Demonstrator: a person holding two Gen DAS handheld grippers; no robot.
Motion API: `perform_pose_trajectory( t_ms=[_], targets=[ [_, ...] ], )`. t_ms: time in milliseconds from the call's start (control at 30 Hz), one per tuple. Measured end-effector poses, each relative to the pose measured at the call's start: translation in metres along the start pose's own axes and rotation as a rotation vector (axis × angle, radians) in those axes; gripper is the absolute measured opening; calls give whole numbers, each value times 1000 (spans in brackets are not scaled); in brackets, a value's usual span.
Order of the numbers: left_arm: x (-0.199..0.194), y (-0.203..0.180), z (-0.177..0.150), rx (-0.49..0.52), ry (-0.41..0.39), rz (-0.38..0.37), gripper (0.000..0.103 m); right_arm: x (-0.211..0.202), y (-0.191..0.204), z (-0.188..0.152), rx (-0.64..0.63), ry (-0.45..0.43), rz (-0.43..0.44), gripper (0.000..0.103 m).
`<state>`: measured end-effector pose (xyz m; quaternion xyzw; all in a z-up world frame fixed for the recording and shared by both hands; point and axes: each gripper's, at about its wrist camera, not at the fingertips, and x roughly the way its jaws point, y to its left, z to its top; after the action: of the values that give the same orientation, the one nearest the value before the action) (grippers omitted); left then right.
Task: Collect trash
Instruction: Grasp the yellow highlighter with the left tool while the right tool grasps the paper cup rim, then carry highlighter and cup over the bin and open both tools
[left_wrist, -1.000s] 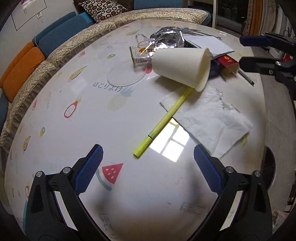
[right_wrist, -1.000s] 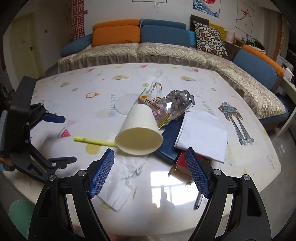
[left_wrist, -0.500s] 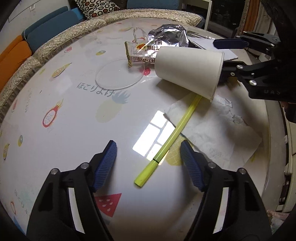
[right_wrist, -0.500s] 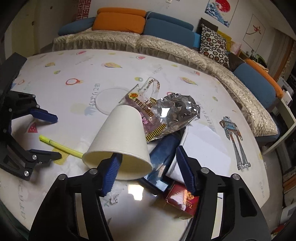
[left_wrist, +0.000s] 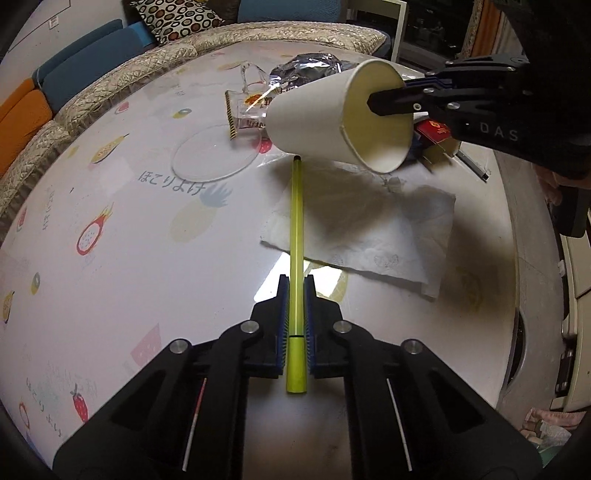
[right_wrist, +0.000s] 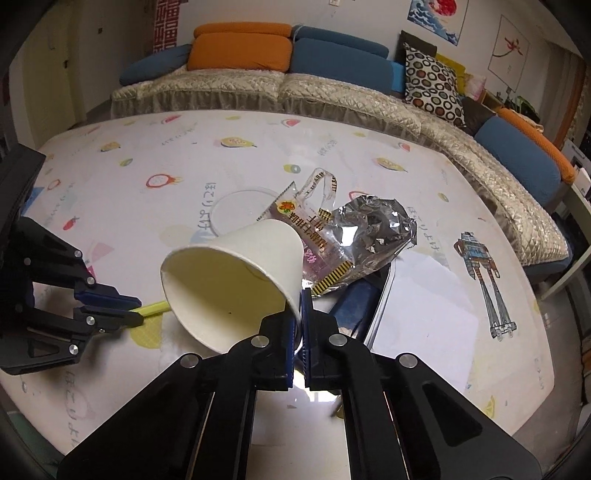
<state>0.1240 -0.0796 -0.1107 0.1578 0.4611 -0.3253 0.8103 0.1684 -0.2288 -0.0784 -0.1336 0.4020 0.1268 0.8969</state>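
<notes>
A yellow-green pen (left_wrist: 296, 221) lies along the table toward the cup. My left gripper (left_wrist: 296, 284) has its jaws closing on the pen's near end, and the blue pads press on it. A white paper cup (right_wrist: 236, 266) is tilted on its side with its mouth toward the right wrist camera. My right gripper (right_wrist: 298, 295) has its jaws closing on the cup's rim, one finger inside and one outside. In the left wrist view the cup (left_wrist: 314, 118) casts a shadow on a crumpled white tissue (left_wrist: 369, 229) below it. The pen's far end rests on the tissue.
Behind the cup lie a printed snack wrapper (right_wrist: 314, 236) and a crumpled foil bag (right_wrist: 373, 232). A dark blue book (right_wrist: 354, 299), white paper (right_wrist: 424, 306) and a red box (left_wrist: 436, 129) sit to the right. A clear round disc (left_wrist: 214, 155) lies on the fruit-print table (right_wrist: 147, 155). A sofa (right_wrist: 295, 88) runs along the far side.
Both grippers went from wide open to closed. The left one took the pen and the right one pinched the cup's rim. The cup tipped up off the tissue.
</notes>
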Motion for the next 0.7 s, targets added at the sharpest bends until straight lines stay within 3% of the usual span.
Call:
perform_pose_trajectory(
  t_ms=[367,700],
  targets=[
    [-62,-12,9,-2,-81,22,6,-68,-11,1,137,-94,102,3],
    [-92,-78,4,54,-106,-13,6,-163,-41,-67,219,-134,50,3]
  ],
)
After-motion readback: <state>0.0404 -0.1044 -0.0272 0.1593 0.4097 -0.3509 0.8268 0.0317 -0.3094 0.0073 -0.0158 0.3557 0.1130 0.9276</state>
